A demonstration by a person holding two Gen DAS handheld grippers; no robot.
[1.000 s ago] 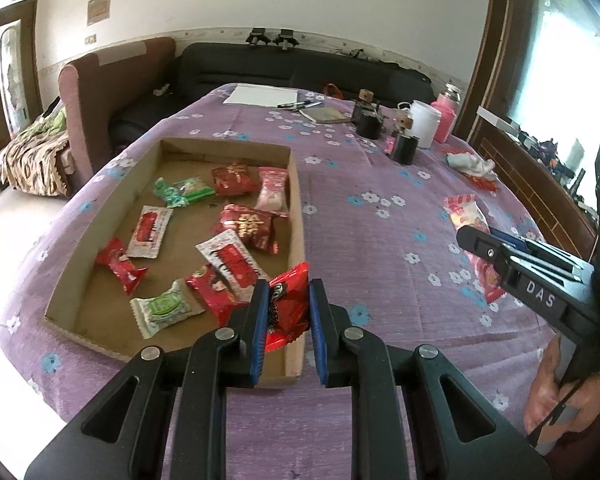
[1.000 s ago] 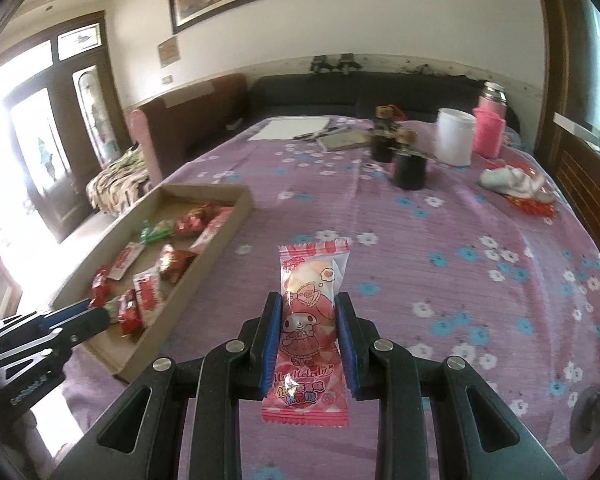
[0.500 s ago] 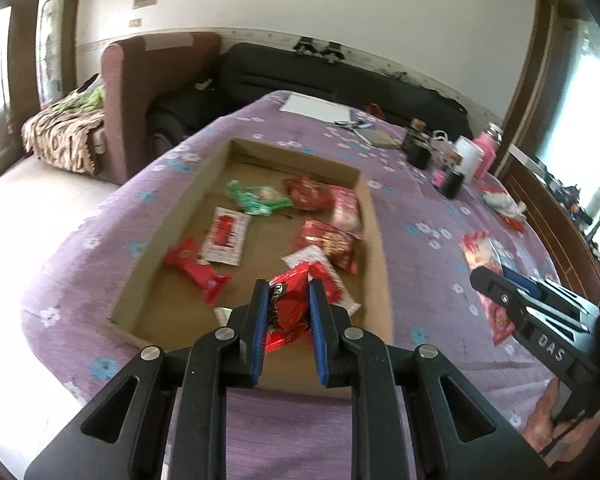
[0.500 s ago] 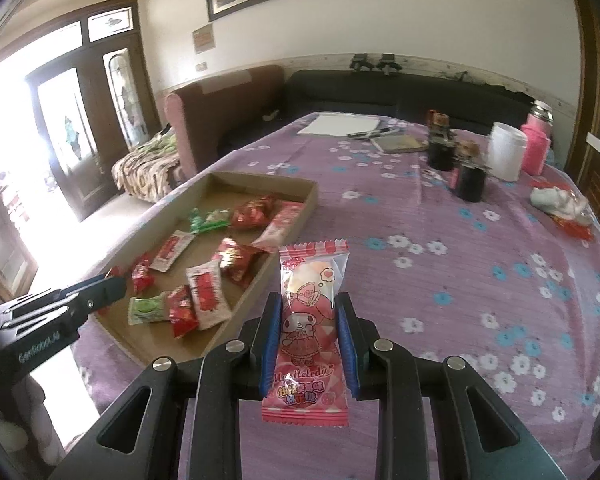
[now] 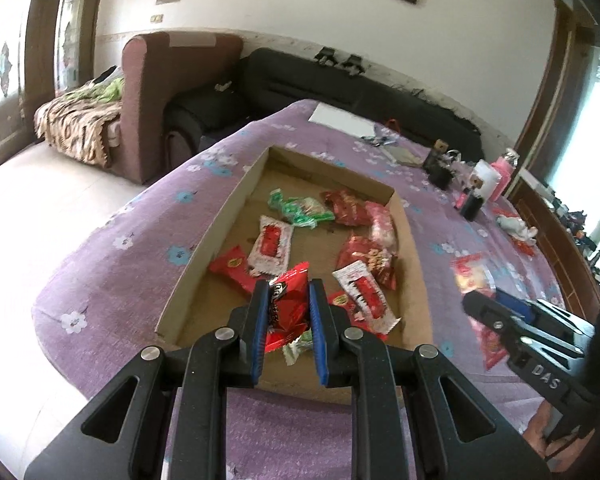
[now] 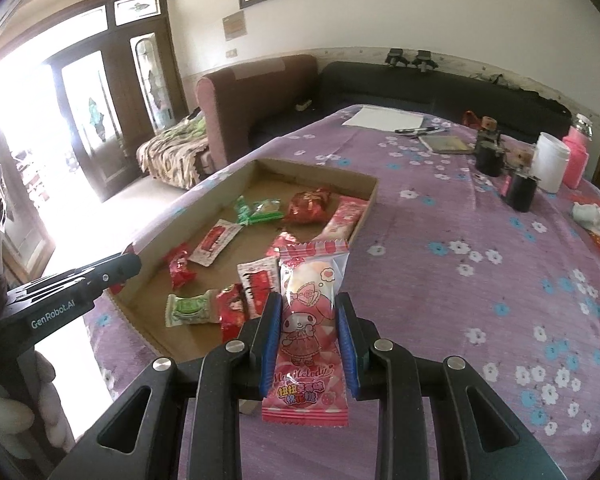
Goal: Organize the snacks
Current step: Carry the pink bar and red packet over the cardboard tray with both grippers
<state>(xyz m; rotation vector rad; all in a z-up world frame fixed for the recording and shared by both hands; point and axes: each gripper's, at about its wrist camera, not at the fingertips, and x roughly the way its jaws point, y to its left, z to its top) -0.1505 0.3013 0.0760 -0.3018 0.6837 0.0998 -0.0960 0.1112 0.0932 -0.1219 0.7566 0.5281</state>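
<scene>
My left gripper (image 5: 288,286) is shut on a red snack packet (image 5: 286,308) and holds it above the near end of a shallow cardboard tray (image 5: 212,236). The tray holds several red, green and white snack packets. My right gripper (image 6: 309,300) is shut on a pink My Melody snack packet (image 6: 310,328), held above the purple flowered tablecloth (image 6: 480,280) just right of the tray (image 6: 364,216). The left gripper (image 6: 112,276) shows in the right wrist view at the tray's near left corner. The right gripper (image 5: 500,316) shows at the right of the left wrist view.
At the far right of the table stand dark jars (image 6: 520,190), a white container (image 6: 550,160), a pink bottle (image 6: 576,152) and a white figurine (image 6: 594,216). Paper and pens (image 6: 384,118) lie at the far end. A brown armchair (image 6: 256,100) and black sofa stand beyond.
My left gripper has moved left and forward with the red packet, now over the tray's near end. My right gripper has carried the pink packet left, closer to the tray.
</scene>
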